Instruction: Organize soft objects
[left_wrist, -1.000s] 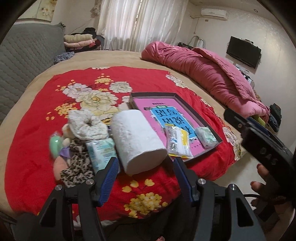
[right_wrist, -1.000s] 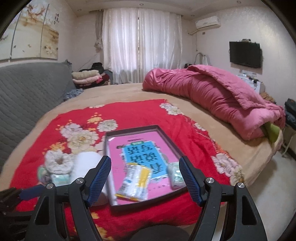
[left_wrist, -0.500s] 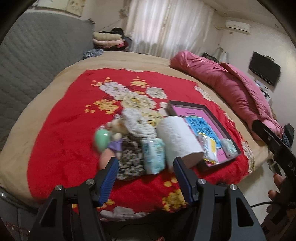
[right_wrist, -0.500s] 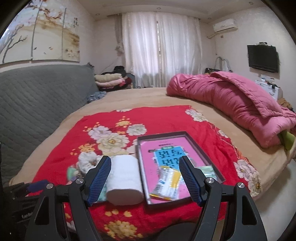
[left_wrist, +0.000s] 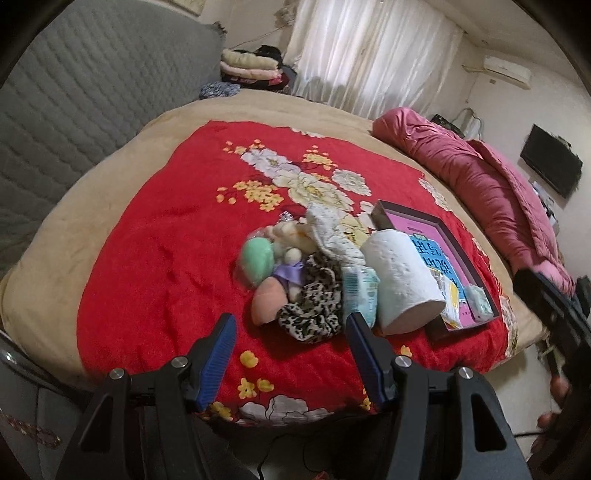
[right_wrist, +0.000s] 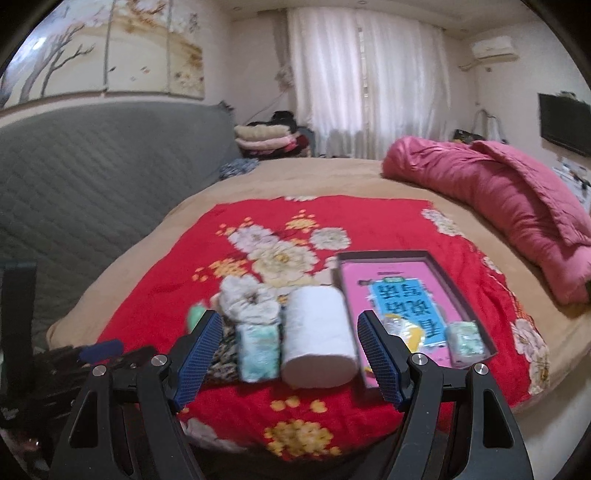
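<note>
A heap of soft things lies on the red flowered blanket (left_wrist: 155, 258): a leopard-print scrunchie (left_wrist: 314, 302), a green plush (left_wrist: 256, 260), a pink plush (left_wrist: 267, 299), a white lace cloth (left_wrist: 332, 236), a tissue pack (left_wrist: 360, 291) and a white paper roll (left_wrist: 402, 280). The roll (right_wrist: 317, 343) and tissue pack (right_wrist: 258, 350) also show in the right wrist view. A dark tray (left_wrist: 384, 218) holds a pink book, a yellow packet (left_wrist: 452, 295) and a small tissue pack (right_wrist: 465, 341). My left gripper (left_wrist: 291, 354) is open, short of the scrunchie. My right gripper (right_wrist: 290, 356) is open, short of the roll.
A rolled pink quilt (right_wrist: 498, 195) lies along the bed's right side. A grey quilted headboard (right_wrist: 92, 166) stands at the left. Folded clothes (right_wrist: 266, 136) are stacked beyond the bed. The bed's front edge lies just below both grippers.
Both grippers have swung to the left: the heap of soft things now sits between the left fingers, and the roll between the right fingers instead of the tray. Both stay open.
</note>
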